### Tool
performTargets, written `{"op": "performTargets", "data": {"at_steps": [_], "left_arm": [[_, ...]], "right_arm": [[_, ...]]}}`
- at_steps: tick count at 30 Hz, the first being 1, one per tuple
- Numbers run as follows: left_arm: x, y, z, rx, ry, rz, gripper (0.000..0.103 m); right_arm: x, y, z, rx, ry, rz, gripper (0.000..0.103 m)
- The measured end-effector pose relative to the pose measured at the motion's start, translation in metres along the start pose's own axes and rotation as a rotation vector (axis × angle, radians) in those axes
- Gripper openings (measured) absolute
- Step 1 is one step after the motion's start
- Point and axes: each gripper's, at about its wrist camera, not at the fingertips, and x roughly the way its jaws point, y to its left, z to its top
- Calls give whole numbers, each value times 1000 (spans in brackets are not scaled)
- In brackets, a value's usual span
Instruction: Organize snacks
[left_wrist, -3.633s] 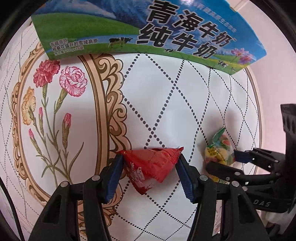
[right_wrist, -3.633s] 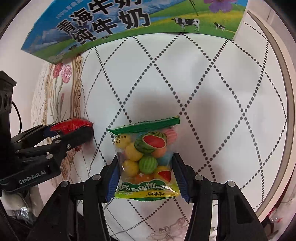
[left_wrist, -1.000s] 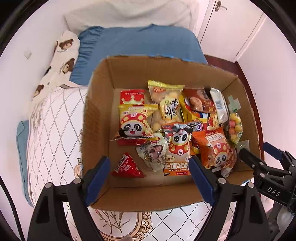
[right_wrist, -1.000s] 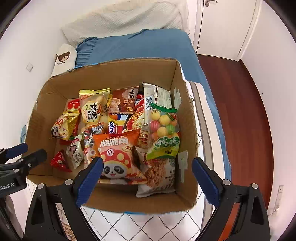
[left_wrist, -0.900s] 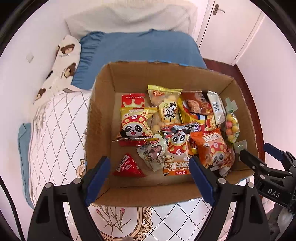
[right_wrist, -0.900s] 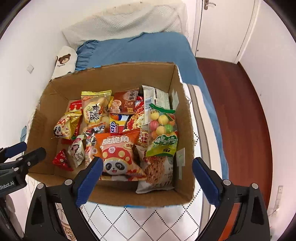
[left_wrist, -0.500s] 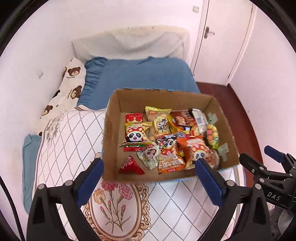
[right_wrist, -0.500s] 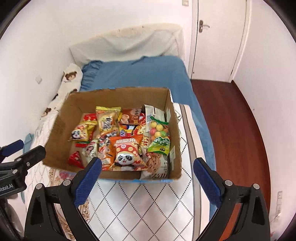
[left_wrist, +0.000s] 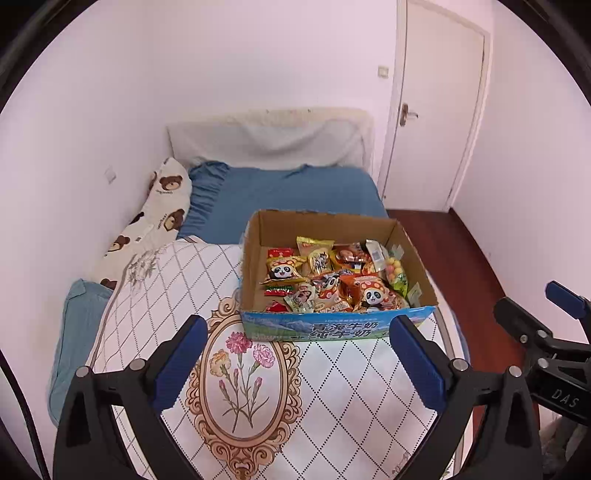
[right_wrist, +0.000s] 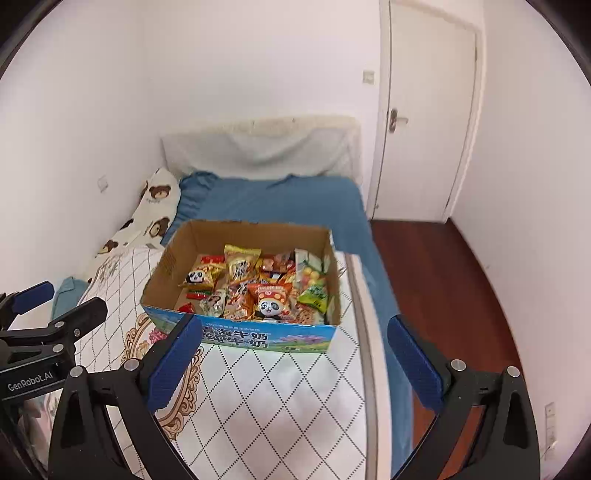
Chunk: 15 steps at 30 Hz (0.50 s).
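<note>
Sitting on the quilted bedspread (left_wrist: 343, 373) near the bed's right edge, the cardboard box (left_wrist: 338, 326) runs its long side left to right, open top facing up and its blue printed front panel facing both cameras. It's stuffed with snack packets (left_wrist: 332, 277); a small red triangular pack (left_wrist: 275, 306) lies in the near-left corner and a green bag of colourful balls (right_wrist: 314, 288) leans at the right end. Left gripper (left_wrist: 297, 363) and right gripper (right_wrist: 295, 360) both hang back from the box, jaws wide apart, holding nothing. Only the left view catches the whole flower oval (left_wrist: 242, 387) printed on the spread. The right view gets more of the wooden floor (right_wrist: 443, 280) beside the bed.
</note>
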Motion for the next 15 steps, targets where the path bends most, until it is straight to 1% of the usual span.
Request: {"op": "performTargets", "data": {"at_steps": [3,8,12,15], "left_arm": [[-17,3,-7,-7,-14,-7,101],[-45,8,-12,-10,-54,3,101],[-63,6,-19,-3,-67,0,101],[-73,7,-22,5,-87,19,101]], "right_arm": [[-31,2,-5,-1,-53,-19,103],[-72,5,-11,-8,-105,-37,103],[-97,6,-15,3,-136,-39,103],[-111,7,-18,12,-155,-36,103]]}}
